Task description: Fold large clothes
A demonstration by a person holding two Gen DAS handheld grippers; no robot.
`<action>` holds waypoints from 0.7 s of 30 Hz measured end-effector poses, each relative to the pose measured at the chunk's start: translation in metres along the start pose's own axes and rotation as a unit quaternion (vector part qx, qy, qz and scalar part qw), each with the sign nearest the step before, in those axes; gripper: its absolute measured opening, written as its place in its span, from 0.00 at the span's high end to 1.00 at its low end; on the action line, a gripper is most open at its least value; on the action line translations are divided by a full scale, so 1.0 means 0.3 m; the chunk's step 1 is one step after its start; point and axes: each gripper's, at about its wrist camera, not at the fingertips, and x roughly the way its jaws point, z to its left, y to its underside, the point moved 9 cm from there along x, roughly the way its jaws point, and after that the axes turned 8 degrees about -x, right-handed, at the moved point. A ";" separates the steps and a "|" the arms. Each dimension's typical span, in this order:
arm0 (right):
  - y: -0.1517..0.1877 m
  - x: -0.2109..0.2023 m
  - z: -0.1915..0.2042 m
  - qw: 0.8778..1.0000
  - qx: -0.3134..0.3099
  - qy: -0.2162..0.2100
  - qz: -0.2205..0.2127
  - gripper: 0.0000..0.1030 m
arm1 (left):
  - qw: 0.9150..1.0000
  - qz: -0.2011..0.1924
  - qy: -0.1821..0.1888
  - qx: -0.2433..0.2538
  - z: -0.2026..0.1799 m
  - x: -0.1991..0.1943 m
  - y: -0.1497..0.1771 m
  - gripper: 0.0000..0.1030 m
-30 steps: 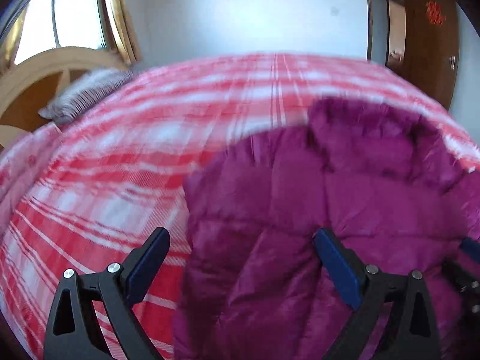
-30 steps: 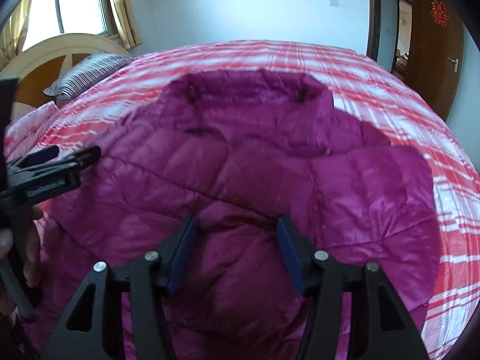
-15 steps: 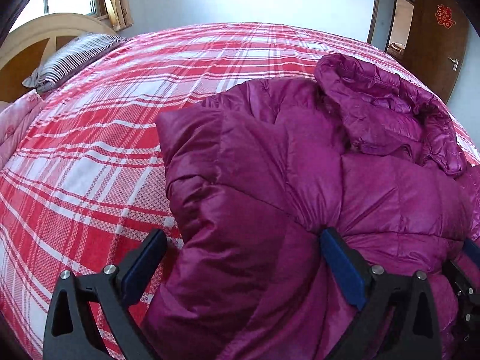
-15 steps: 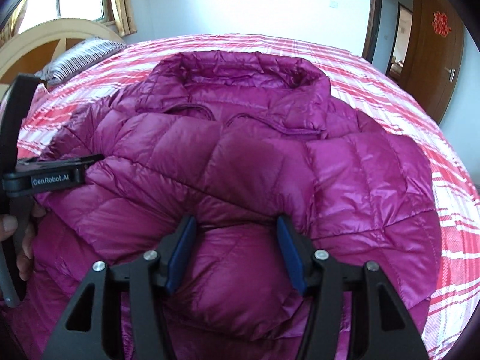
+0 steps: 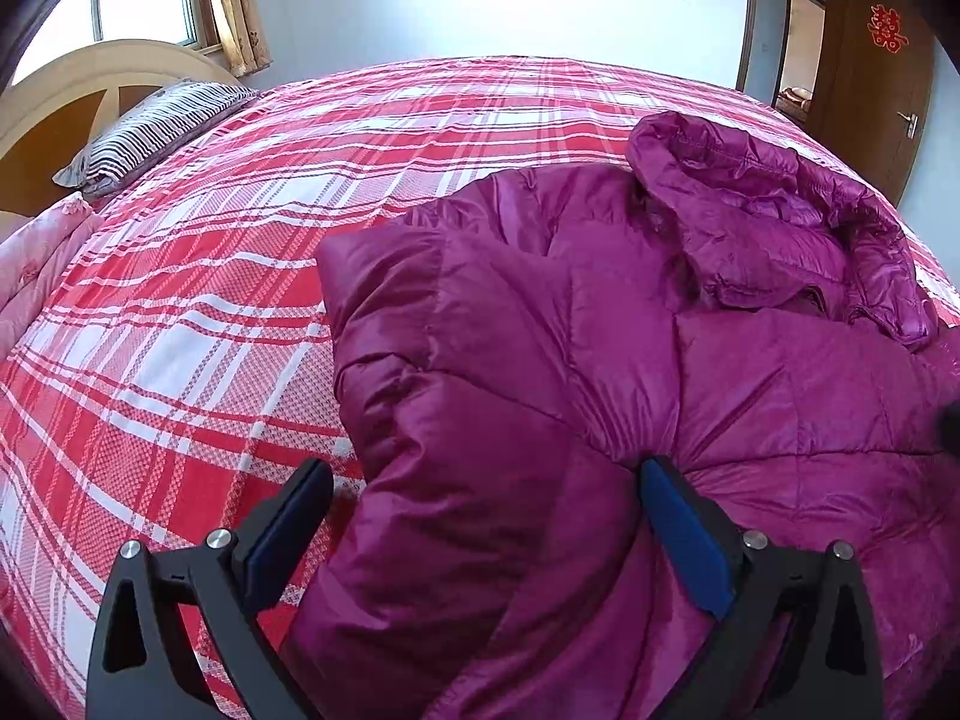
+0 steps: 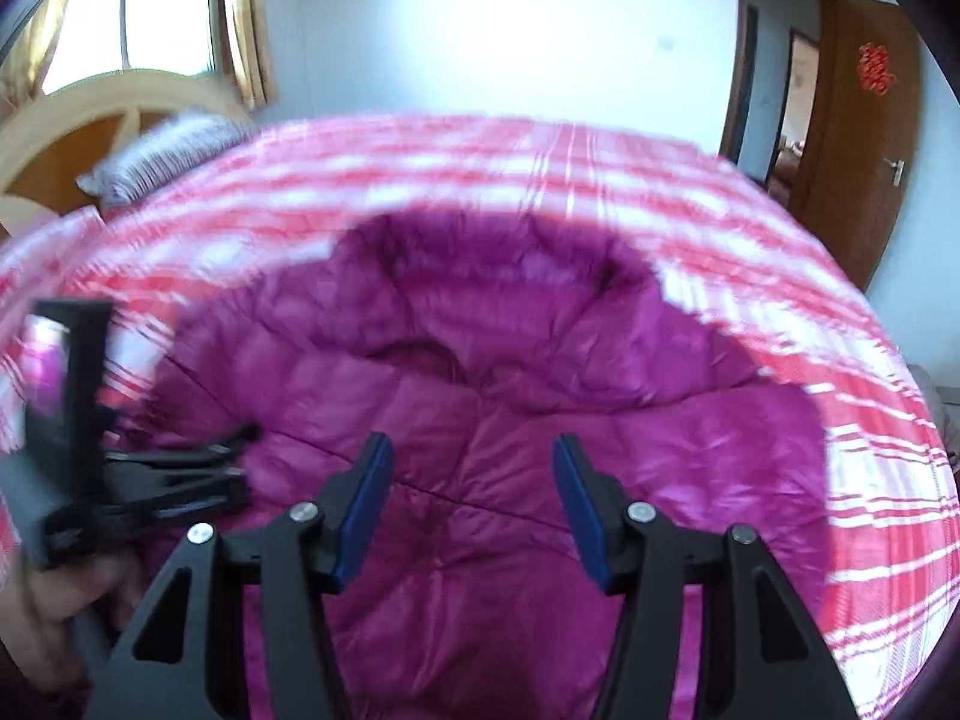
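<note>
- The magenta quilted down jacket (image 5: 600, 372) sprawls on the red-and-white plaid bedspread (image 5: 198, 312), hood (image 5: 774, 228) toward the far edge.
- It looks light, puffy and slick, so likely to spring back. Pinch a seam or hem, not a fat baffle.
- The left gripper (image 5: 480, 516) gapes wide, a folded bulge of the jacket between its jaws; whether they're squeezing it, can't tell.
- The right gripper (image 6: 471, 492) is half-open above the jacket, gripping nothing.
- Open bedspread left, striped pillow (image 5: 150, 132) far.
</note>
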 end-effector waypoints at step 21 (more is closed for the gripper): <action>0.089 0.066 -0.032 0.999 0.024 -0.035 -0.001 0.45 | 0.999 -0.003 0.039 0.021 -0.099 -0.135 0.097 0.01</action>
